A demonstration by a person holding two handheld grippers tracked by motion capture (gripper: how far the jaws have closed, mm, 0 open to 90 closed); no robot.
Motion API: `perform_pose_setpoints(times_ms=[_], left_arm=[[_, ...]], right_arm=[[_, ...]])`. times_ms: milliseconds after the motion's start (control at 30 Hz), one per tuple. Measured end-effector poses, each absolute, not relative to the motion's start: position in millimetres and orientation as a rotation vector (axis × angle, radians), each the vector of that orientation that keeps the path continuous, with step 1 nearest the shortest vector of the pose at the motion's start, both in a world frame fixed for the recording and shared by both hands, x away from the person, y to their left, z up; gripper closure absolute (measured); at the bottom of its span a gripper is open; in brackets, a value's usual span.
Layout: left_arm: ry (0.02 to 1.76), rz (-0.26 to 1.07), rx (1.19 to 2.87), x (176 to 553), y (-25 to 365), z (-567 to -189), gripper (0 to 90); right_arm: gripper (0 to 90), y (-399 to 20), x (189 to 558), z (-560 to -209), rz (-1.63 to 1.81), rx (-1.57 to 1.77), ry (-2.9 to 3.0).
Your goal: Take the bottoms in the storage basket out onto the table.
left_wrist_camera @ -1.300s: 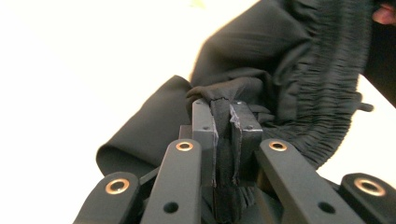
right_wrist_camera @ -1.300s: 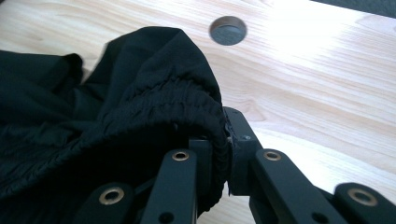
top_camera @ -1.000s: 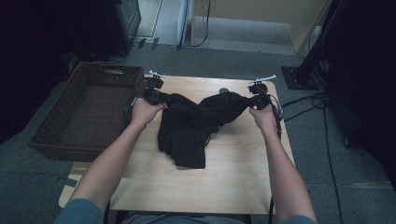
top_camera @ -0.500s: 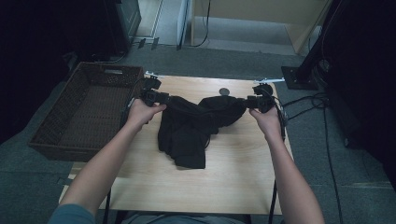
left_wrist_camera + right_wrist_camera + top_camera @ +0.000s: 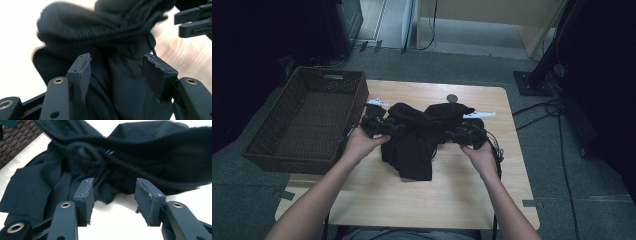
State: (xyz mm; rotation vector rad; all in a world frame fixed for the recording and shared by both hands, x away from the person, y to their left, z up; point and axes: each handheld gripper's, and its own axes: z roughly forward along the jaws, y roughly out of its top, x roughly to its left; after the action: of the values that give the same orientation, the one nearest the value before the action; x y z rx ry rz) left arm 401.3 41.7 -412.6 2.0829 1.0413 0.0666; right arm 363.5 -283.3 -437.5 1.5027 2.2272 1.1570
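Note:
A black garment (image 5: 414,142) lies crumpled on the wooden table (image 5: 452,200), its ribbed waistband bunched at the far side. My left gripper (image 5: 393,129) is at the garment's left edge and points right. Its jaws have just been opening and stand open (image 5: 117,75); black cloth (image 5: 100,37) shows in the gap, with neither pad pressing on it. My right gripper (image 5: 452,136) is at the garment's right edge and points left. Its jaws have also just been opening and stand open (image 5: 116,197) over bare table, just short of the cloth (image 5: 140,152).
A dark wicker basket (image 5: 357,95) stands against the table's left side, also seen in the right gripper view (image 5: 15,142). A small dark round mark (image 5: 452,98) is on the table beyond the garment. Cables trail on the floor (image 5: 552,107) at the right.
Both grippers have let go of the garment's far corners and opened. Both hands have come nearer to the person and inward. The waistband has slumped into a bunch.

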Motion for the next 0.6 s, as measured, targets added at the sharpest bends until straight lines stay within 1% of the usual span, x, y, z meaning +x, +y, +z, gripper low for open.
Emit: perform_pose_setpoints(times_ms=[67,233,300,433,533,600], left_arm=[[1.051,0.033,2.077,395.5,41.2,-424.5,40.3],[1.048,0.033,2.087,386.7,36.3,-441.9,39.5],[1.058,0.024,2.100,384.1,34.0,-450.7,39.1],[1.058,0.052,2.132,379.7,31.1,-466.6,38.4],[1.072,0.029,2.111,377.6,33.0,-484.6,38.0],[1.070,0.033,2.113,377.1,33.2,-488.8,39.9]], right_arm=[[46.5,-275.9,364.0,-445.4,1.167,1.511,2.235],[42.9,-260.0,366.4,-459.8,1.168,1.550,2.248],[42.0,-248.2,369.9,-473.6,1.173,1.541,2.228],[42.2,-240.6,375.8,-483.4,1.192,1.569,2.211],[42.2,-228.4,383.1,-495.8,1.171,1.571,2.192],[42.1,-225.6,384.5,-498.6,1.167,1.569,2.193]])
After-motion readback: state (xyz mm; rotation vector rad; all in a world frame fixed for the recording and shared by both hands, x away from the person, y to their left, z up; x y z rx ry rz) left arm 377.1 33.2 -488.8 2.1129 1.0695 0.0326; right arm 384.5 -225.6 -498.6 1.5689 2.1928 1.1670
